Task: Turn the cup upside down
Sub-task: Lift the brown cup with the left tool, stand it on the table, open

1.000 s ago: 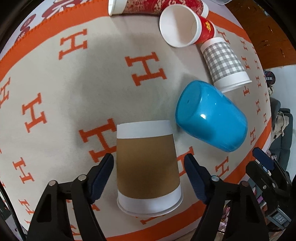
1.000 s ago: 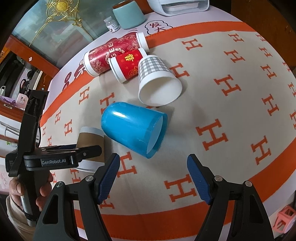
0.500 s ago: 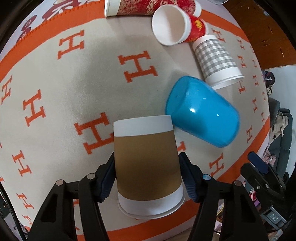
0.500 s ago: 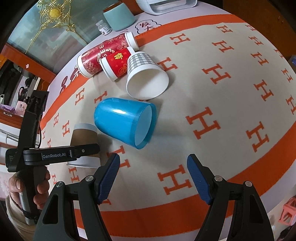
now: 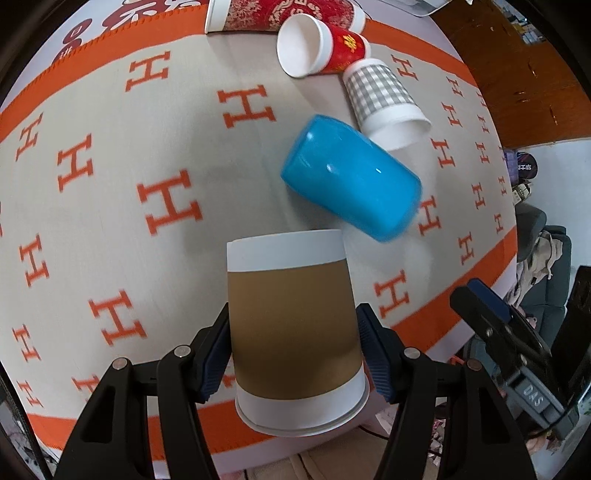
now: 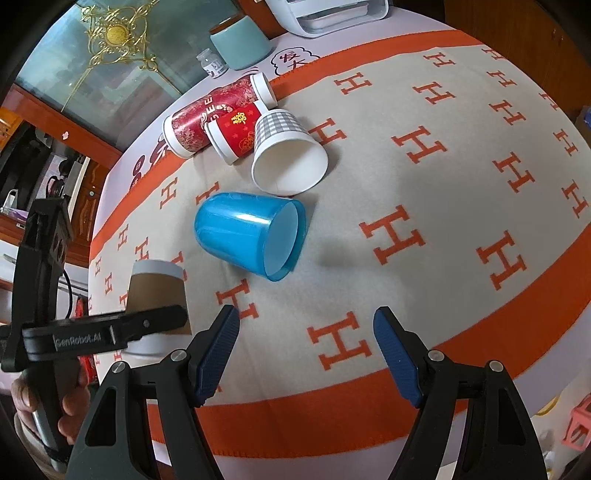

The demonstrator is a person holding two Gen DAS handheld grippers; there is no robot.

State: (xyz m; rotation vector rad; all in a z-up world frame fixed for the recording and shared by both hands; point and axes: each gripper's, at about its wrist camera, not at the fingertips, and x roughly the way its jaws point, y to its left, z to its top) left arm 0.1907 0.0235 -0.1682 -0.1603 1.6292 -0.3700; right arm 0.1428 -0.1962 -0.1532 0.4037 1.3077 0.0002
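Observation:
My left gripper (image 5: 293, 354) is shut on a brown paper cup (image 5: 291, 321) with white bands and holds it raised over the near edge of the table, mouth toward the camera. It also shows in the right wrist view (image 6: 157, 291), with the left gripper's body (image 6: 99, 336) across it. A blue plastic cup (image 5: 351, 177) lies on its side beyond it; in the right wrist view (image 6: 247, 232) its mouth faces right. My right gripper (image 6: 306, 347) is open and empty, hovering near the front of the table.
A grey checked paper cup (image 6: 286, 155), a small red cup (image 6: 234, 131) and a tall red patterned cup (image 6: 214, 114) lie on their sides at the back. The orange-and-beige H-patterned cloth (image 6: 443, 184) covers the table. A teal jar (image 6: 240, 44) and a white appliance (image 6: 328, 14) stand behind.
My left gripper closed on the brown cup and lifted it off the cloth toward the near edge. The right gripper stayed open and drew back slightly.

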